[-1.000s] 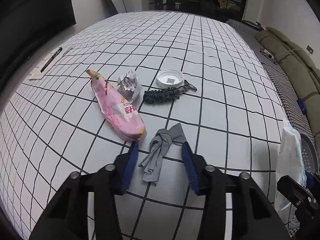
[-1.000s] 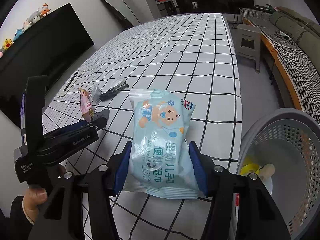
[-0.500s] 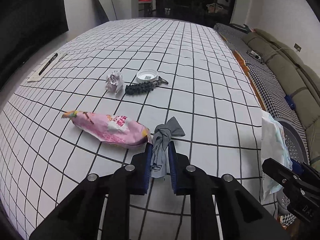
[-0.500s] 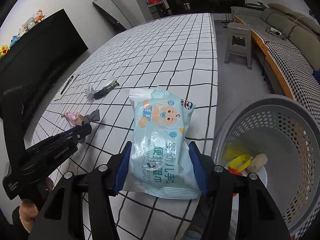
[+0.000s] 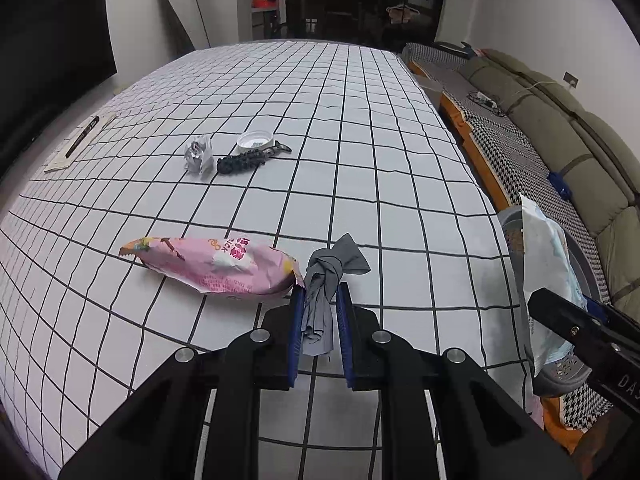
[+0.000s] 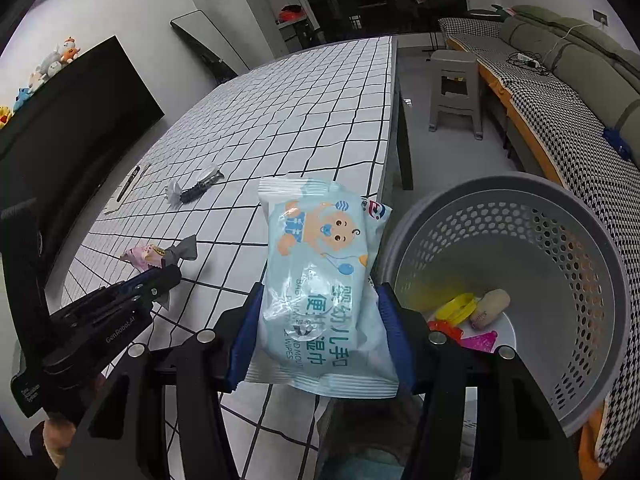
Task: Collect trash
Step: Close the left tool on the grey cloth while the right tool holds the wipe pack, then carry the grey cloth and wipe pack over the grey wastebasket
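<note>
My left gripper [image 5: 319, 300] is shut on a knotted grey cloth scrap [image 5: 326, 276], its free end sticking up past the blue pads. A pink snack wrapper [image 5: 218, 266] lies on the checked table just left of it. My right gripper [image 6: 318, 308] is shut on a pale blue pack of baby wipes [image 6: 320, 280], held at the table's right edge beside the grey perforated basket [image 6: 592, 272]. In the right wrist view the left gripper [image 6: 160, 280] shows at lower left with the grey scrap [image 6: 186, 249]. The wipes pack [image 5: 548, 256] also shows at the left wrist view's right side.
Farther back on the table lie a crumpled paper ball [image 5: 199, 155], a black hair clip [image 5: 250, 160], a white lid [image 5: 255, 141] and a pen on a paper strip [image 5: 82, 142]. The basket holds yellow, red and pink bits [image 6: 464, 320]. A stool [image 6: 456, 88] and sofa [image 6: 560, 92] stand to the right.
The left jaws closed on the grey scrap and carried it right, and the pink wrapper swung round to lie crosswise. The right gripper carried the wipes pack right, bringing the basket closer.
</note>
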`<state>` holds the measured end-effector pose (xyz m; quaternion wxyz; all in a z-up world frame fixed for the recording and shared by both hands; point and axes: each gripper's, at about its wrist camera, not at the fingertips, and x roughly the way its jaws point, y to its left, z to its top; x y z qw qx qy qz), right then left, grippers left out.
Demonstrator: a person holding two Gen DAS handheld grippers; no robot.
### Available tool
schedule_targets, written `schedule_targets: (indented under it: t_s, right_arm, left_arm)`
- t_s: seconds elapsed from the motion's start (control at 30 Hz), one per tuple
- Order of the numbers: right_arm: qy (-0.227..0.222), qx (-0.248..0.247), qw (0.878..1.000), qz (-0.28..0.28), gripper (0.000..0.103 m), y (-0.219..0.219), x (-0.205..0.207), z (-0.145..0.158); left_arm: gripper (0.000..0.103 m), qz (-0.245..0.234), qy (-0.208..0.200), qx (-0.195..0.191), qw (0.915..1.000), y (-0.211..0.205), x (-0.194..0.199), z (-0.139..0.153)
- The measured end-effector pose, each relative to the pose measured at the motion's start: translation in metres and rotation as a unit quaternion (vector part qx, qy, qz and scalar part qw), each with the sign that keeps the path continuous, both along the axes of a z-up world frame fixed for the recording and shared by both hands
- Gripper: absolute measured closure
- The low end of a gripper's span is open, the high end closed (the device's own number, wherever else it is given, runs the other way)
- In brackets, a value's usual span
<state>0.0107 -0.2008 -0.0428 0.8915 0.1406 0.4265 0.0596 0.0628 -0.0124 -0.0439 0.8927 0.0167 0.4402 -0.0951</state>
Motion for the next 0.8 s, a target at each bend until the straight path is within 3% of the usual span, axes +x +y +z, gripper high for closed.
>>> schedule_targets:
  t_s: [0.7,0.8]
  right_arm:
    - [-0.012,-0.009,1.000,0.024,0.048,0.013,-0.023,0.009]
    - [-0.013,-0.009,1.000,0.026,0.048,0.014,-0.024,0.010]
  left_arm:
    - [0.083,0.019,0.023,0.002,0.9995,0.024,-0.026,-0.012]
    - [0.072,0.023,0.024,0.000,0.9994,0.031,-0.033,-0.012]
